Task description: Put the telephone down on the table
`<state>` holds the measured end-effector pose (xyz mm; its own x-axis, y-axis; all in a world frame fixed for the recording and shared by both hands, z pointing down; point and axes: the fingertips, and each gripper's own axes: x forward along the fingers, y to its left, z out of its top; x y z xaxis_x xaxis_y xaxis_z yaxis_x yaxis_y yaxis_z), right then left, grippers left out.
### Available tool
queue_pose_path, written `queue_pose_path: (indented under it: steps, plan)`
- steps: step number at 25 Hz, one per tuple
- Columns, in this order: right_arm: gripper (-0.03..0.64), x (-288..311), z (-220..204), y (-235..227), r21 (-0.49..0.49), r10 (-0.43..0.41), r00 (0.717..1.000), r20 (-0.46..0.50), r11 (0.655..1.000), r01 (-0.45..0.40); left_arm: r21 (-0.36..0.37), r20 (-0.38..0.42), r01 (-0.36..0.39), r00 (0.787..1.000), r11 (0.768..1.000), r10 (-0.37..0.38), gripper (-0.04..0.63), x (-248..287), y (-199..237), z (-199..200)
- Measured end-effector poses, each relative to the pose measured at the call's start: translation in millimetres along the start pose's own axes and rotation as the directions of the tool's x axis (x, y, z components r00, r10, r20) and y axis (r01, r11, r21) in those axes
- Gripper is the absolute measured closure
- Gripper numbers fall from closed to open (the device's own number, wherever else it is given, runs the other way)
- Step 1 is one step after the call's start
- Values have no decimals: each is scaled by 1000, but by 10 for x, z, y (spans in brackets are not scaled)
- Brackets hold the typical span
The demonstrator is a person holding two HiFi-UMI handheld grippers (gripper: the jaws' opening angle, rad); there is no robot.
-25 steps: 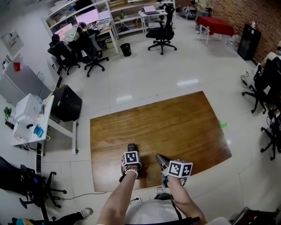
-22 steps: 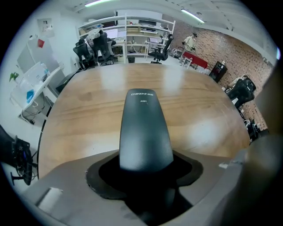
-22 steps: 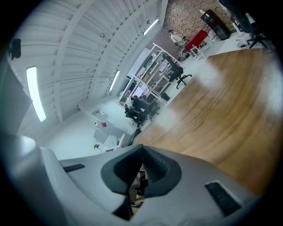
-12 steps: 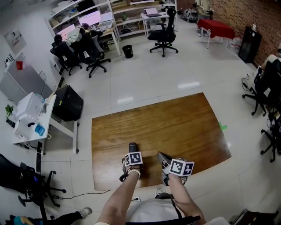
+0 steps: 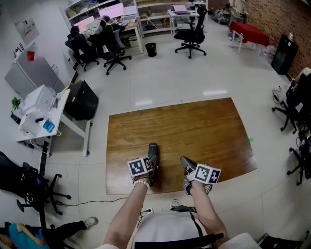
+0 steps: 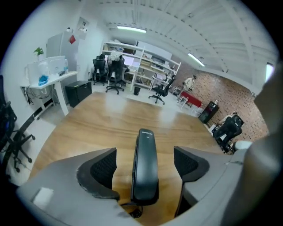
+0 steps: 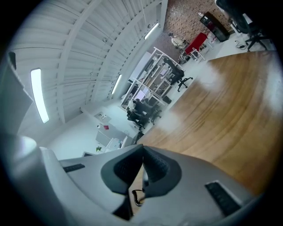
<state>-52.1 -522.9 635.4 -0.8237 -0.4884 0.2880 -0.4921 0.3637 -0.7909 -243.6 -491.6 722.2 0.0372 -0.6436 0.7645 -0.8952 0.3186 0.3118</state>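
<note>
Telephone [image 6: 145, 176] flat on table [image 6: 84, 128], between left gripper's [image 6: 145, 150] opening jaws, pads clear of it. Right gripper [image 7: 142, 167]: jaws pressed together.

Open-plan office: desks [image 5: 129, 28] with lit monitors [image 5: 111, 10], people [image 5: 77, 35] seated at them, swivel chairs [image 5: 190, 33], open shelving [image 5: 156, 8], bin [image 5: 151, 48], pale tiled floor [image 5: 170, 73], brick wall [image 5: 291, 17].

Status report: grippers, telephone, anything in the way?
Left gripper opening, pads off the telephone handset. Right gripper shut. Handset flat on table. Nothing blocking.
</note>
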Motion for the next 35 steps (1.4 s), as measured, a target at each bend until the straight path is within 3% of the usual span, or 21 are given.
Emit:
queue_pose_path:
  steps: [3,7,9,10,14,19,22,26,32,35]
  plan:
    - [612,-78,15,70,-17,-1,1000,10,1000,2,-12,107,68,992,998,-66,251,-366,25,124]
    - [612,-193,-89,222,-41,1,1000,11,999,-1,5,235,66,970,998,-65,441,-918,232,152]
    - [612,-257,-189,308,-51,3,1000,12,999,-3,-17,281,103,955,995,-94,575,-1178,301,113]
    - [612,-288,-242,360,-56,5,1000,14,998,-5,-29,298,131,948,991,-117,595,-1303,313,85]
    - [612,-439,-505,674,-74,34,999,31,997,-32,-65,352,238,914,969,-201,595,-1802,299,-123]
    - [612,-732,-1036,1182,-134,105,994,34,986,-100,-83,380,380,867,921,-323,595,-2314,197,-683]
    - [612,-988,-1433,1375,-173,94,995,18,981,-89,-44,349,396,867,917,-357,595,-2578,171,-1037]
    - [612,-1452,-1793,1518,-252,43,998,53,967,-28,47,321,358,879,932,-354,595,-2906,131,-1359]
    - [611,-2100,-2075,1747,-320,-15,992,122,946,53,96,298,401,862,911,-411,595,-3376,-5,-1745]
    - [611,-2281,-2159,1842,-323,-6,993,121,945,45,102,286,412,860,906,-423,595,-3538,-64,-1920]
